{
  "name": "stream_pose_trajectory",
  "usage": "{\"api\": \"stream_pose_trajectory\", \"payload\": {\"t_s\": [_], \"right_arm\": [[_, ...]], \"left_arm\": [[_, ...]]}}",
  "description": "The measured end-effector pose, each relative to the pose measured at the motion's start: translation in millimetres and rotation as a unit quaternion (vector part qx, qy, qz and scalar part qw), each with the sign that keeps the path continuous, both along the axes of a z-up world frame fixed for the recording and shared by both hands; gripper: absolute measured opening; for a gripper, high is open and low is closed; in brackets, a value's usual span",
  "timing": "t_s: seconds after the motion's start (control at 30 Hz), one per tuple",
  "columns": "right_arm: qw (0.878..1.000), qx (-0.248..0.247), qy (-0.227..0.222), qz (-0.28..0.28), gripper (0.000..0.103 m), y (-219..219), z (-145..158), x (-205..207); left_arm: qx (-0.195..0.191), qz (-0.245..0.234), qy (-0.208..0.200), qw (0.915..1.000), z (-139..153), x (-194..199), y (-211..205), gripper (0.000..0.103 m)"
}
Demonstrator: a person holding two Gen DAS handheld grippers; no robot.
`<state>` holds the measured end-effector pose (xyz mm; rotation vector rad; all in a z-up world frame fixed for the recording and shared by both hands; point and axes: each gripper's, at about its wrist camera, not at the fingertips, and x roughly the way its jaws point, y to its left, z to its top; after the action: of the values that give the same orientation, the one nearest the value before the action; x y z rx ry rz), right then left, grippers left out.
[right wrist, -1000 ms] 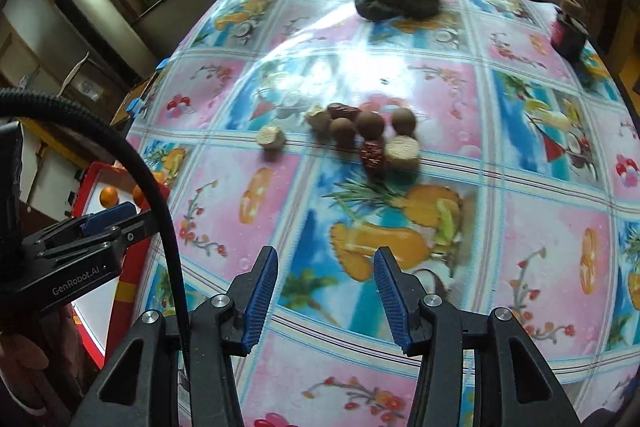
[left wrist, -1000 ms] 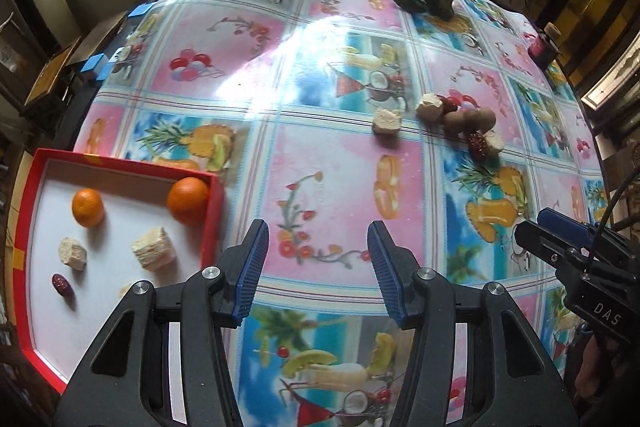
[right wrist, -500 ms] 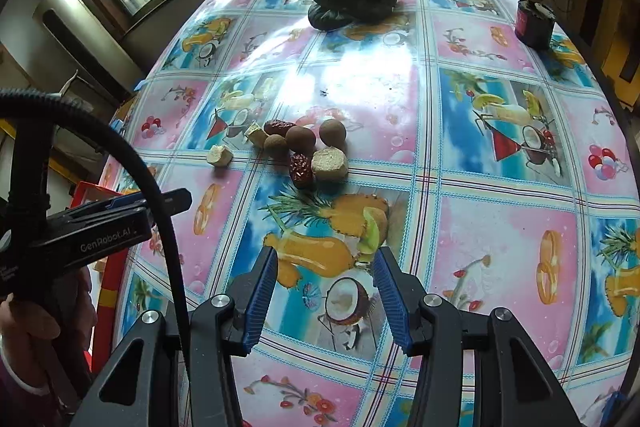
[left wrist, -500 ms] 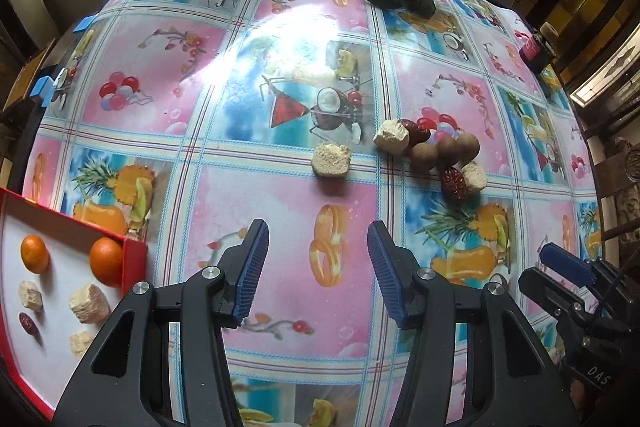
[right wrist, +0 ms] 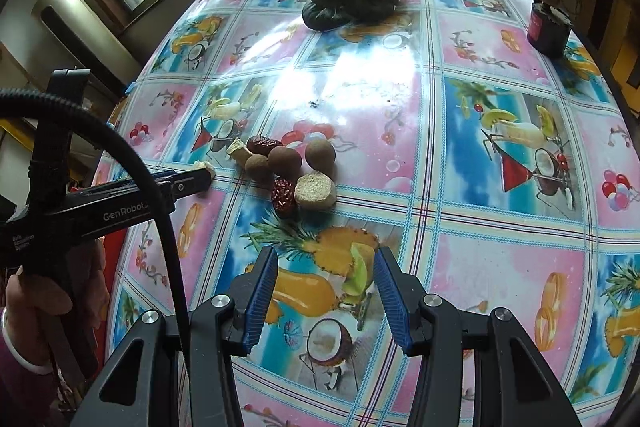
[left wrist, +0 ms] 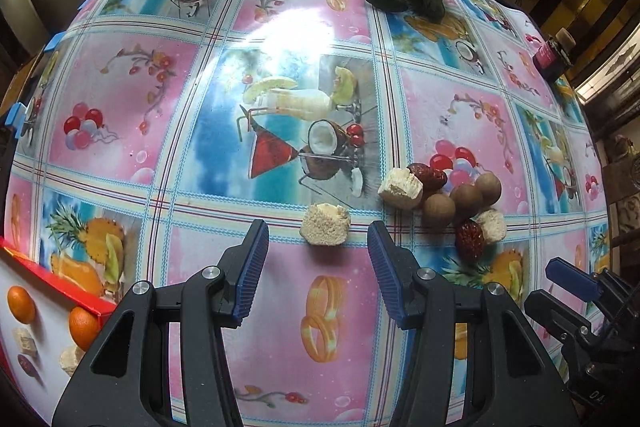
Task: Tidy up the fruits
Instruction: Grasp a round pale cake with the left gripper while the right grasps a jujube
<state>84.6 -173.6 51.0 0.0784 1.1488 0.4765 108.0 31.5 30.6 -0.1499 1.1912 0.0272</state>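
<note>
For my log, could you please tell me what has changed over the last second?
The left hand-held gripper advanced from beside the red tray to the lone pale chunk; the right hand-held gripper neared the fruit cluster. Both stayed open, fruit unmoved.

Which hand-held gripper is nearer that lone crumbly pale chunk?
Left. The left hand-held gripper is open just short of the pale chunk; the right hand-held gripper hovers farther off, beyond the pile.

Left gripper [left wrist: 318, 273]: black plastic arms, ribbed blue pads [left wrist: 253, 269], silver screws at pivots. Right gripper [right wrist: 325, 301]: same build. White "GenRobot" lettering on left gripper's black side, seen from right wrist. Thick black ribbed cable [right wrist: 132, 171] loops past. Hand [right wrist: 34, 301]: bare skin, possibly maroon sleeve at wrist.
</note>
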Motion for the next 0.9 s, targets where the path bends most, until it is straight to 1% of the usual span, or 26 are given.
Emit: {"api": "stream_pose_trajectory", "payload": {"t_s": [0.03,0.07,0.13,0.17,0.3,0.43,0.63,0.77,0.83,0.87,0.9], "right_arm": [[1.000,0.002,0.002,0.001,0.048,0.6,-1.2,1.6],[1.000,0.003,0.005,0.002,0.048,1.7,-2.6,3.2],[1.000,0.008,0.009,0.008,0.048,5.4,-4.5,6.3],[1.000,0.010,0.010,0.012,0.048,8.0,-5.2,7.4],[0.999,0.015,0.010,0.027,0.048,20.0,-6.8,12.2],[0.999,0.022,0.017,0.046,0.048,34.6,-12.0,19.6],[0.998,0.027,0.028,0.054,0.048,50.9,-22.7,37.6],[0.998,-0.001,0.010,0.055,0.041,57.9,-23.7,47.1],[0.998,-0.021,0.000,0.063,0.035,60.9,-23.8,47.0],[0.997,-0.034,-0.007,0.069,0.034,63.0,-23.6,45.7],[0.996,-0.044,-0.014,0.076,0.029,65.0,-24.0,44.0]], "left_arm": [[0.002,-0.003,0.000,1.0000,-1.4,2.3,0.0,0.044],[0.004,-0.005,0.003,1.0000,-3.4,4.0,0.0,0.034],[0.006,-0.004,0.006,1.0000,-6.7,5.7,0.7,0.026],[0.009,-0.004,0.004,0.9999,-6.3,5.2,1.1,0.025],[0.010,0.002,0.005,0.9999,-6.5,1.7,6.3,0.025],[0.008,0.020,0.005,0.9998,-2.1,-4.0,18.0,0.025],[0.022,0.031,0.000,0.9993,4.4,-14.9,29.5,0.025],[0.020,0.038,0.001,0.9991,4.8,-21.8,34.5,0.025],[0.019,0.039,0.002,0.9991,4.5,-24.0,35.5,0.025],[0.017,0.039,0.003,0.9991,4.3,-24.6,35.7,0.025],[0.017,0.040,0.004,0.9991,4.2,-25.6,35.9,0.025]]}}
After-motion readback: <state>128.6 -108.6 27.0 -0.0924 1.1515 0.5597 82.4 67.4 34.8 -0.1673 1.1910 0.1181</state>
